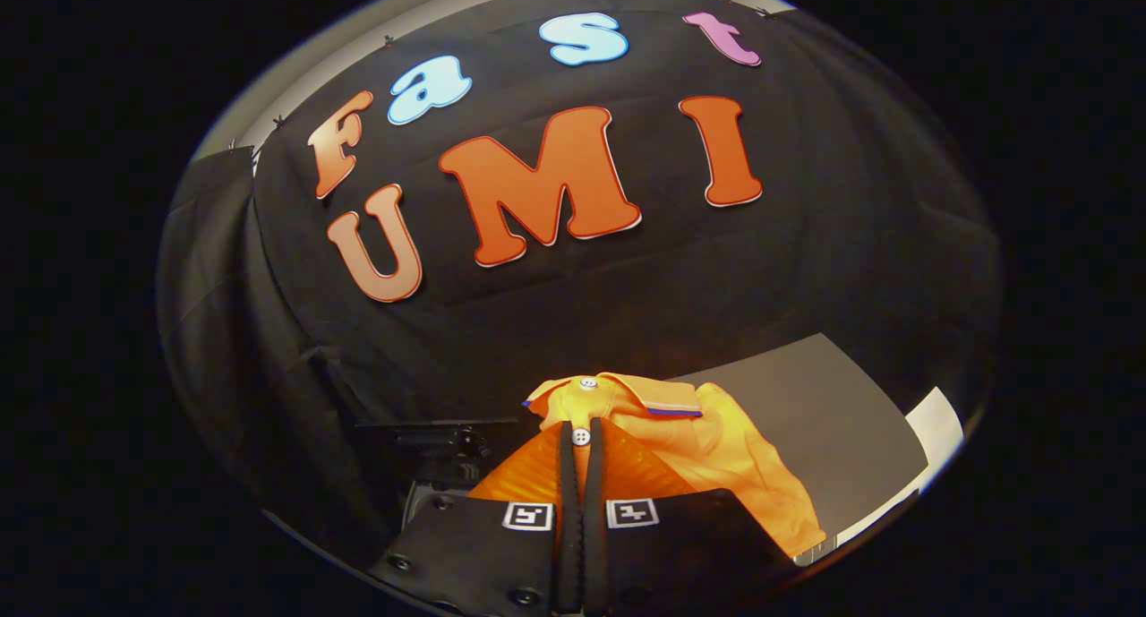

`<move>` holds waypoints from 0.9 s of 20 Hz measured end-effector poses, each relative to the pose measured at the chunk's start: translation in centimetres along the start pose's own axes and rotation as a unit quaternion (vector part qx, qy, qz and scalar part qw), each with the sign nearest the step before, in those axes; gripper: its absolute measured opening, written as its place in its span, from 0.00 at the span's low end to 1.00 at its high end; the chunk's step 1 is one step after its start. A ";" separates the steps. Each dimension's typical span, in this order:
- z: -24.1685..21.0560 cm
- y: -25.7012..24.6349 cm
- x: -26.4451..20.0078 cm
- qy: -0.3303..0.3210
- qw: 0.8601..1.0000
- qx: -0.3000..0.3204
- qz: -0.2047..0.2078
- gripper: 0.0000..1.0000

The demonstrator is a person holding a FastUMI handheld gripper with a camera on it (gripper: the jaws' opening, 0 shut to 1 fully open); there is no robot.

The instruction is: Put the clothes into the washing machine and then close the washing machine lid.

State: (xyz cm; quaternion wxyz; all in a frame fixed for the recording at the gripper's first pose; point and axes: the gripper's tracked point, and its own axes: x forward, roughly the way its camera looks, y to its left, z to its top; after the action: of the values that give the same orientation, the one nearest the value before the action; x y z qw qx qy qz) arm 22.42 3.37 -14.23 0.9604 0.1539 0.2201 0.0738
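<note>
A: Which step are we at?

B: The carrying step, I'd judge. The tongs [581, 438] are pressed together on the orange shirt [680, 433], pinching the placket right by a white button [581, 436], with the cloth squeezed between both fingers.

A: And where does the shirt sit?

B: The collar and a second button rise just beyond the tips at twelve o'clock. The rest of the cloth bunches and trails off toward four o'clock of the fingers, over a grey surface [833, 411]. It looks lifted, not spread flat, though I can't tell whether the trailing end touches the grey.

A: Any washing machine?

B: I can't make one out for sure. At about ten o'clock of the tips there's a dark piece of hardware [430, 442], too dim to name. So no lid to speak of either.

A: What does the next move call for?

B: Keeping the pinch firm, since it holds only a narrow strip of cloth, then finding the drum opening and bringing the shirt over it, high enough that the hanging part clears the rim. Only then should the fingers part. The lid comes afterwards.
</note>
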 end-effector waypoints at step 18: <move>-7.3 20.2 1.0 0.042 0.994 -0.042 0.092 0.08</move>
State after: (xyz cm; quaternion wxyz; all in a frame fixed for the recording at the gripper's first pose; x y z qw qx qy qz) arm 18.54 24.55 -14.20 0.9452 0.1298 0.2417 0.1772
